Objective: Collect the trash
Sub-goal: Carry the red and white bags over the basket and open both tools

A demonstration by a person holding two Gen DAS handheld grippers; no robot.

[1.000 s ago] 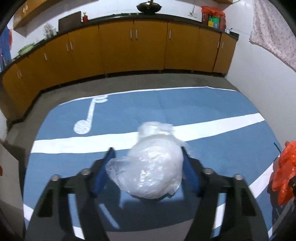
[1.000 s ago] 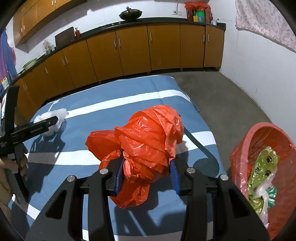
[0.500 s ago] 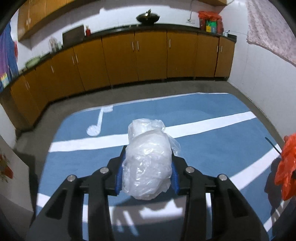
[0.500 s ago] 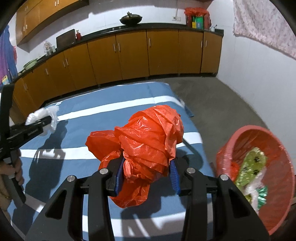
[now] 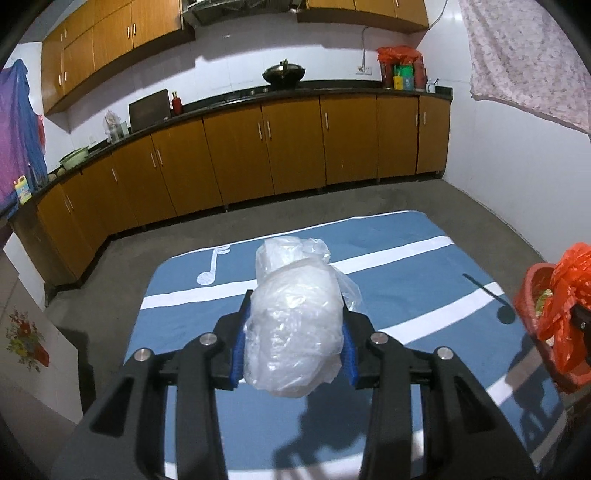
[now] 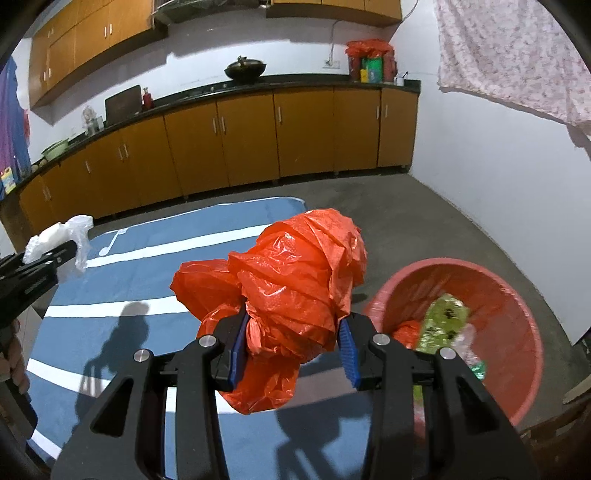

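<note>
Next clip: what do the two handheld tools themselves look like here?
Both match. The left tool and right tool have matte black, angular linkage arms with triangular cutouts, silver round pivot bolts, and ribbed blue finger pads. No cables or markings show.

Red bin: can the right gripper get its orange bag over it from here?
Probably yes. The right gripper holds the orange bag just left of the open red bin, and nothing stands between them.

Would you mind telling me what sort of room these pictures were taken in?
Most likely a home kitchen. Orange-brown base cabinets run along two walls under a dark countertop, a black wok sits on the counter, and more cabinets hang on the wall above.
</note>
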